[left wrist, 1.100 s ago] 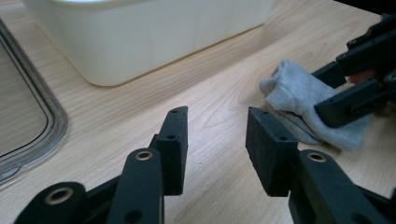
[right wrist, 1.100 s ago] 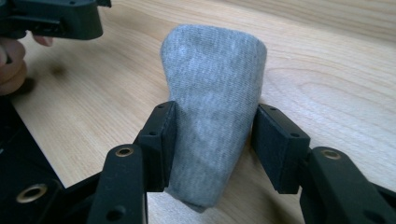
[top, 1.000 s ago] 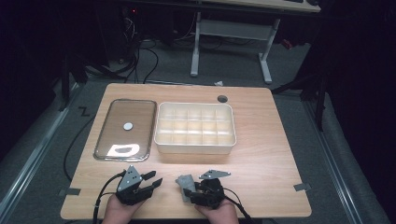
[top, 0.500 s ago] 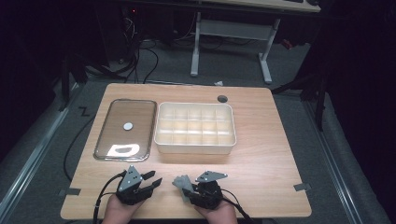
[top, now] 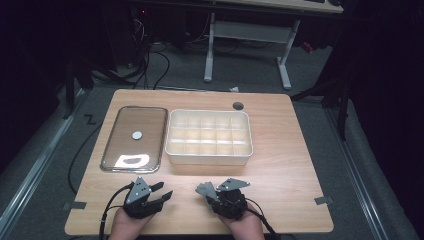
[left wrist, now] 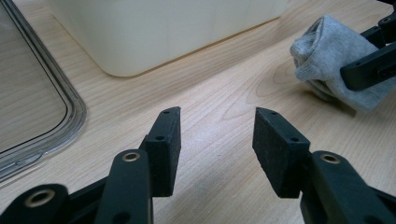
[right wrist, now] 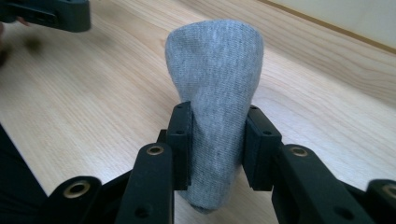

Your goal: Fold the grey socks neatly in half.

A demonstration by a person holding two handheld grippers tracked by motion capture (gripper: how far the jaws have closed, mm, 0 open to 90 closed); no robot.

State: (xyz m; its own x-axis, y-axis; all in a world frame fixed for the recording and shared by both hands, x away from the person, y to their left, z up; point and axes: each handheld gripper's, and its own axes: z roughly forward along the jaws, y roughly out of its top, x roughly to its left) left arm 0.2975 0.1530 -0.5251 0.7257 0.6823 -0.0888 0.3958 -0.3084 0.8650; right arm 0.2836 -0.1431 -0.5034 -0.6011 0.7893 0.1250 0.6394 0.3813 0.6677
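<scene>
**Rolled sock in the right grip, divided box straight ahead**

Clamped across its middle by the right gripper [right wrist: 218, 144]: a rolled grey sock [right wrist: 215, 88], pads pressing in on both flanks, rounded end poking forward past the jaw tips. Held low over the table [top: 280, 165] near its front edge, just right of centre; seen from the left gripper view as a grey bundle [left wrist: 327, 56] off to the right, pinched by the other tool. Whether the sock's underside touches the wood cannot be told.

Long axis of the roll in line with the jaws, so pointing away from the person and toward the cream divided box [top: 209, 136]. Box lying directly ahead of the sock, near but apart, with a strip of bare wood between; compartments apparently vacant. Clear lid [top: 135, 137] flat on the table just left of the box, not touching it.

Left gripper [left wrist: 215, 140] open with nothing between the pads, jaws having just widened, aimed at bare wood in front of the box's near-left corner. Near the sock but not on it.

Right hand plainly the nearer and the one carrying. Likely next: up, forward over the near wall, then down into a cell, roll probably tipped to fit.
</scene>
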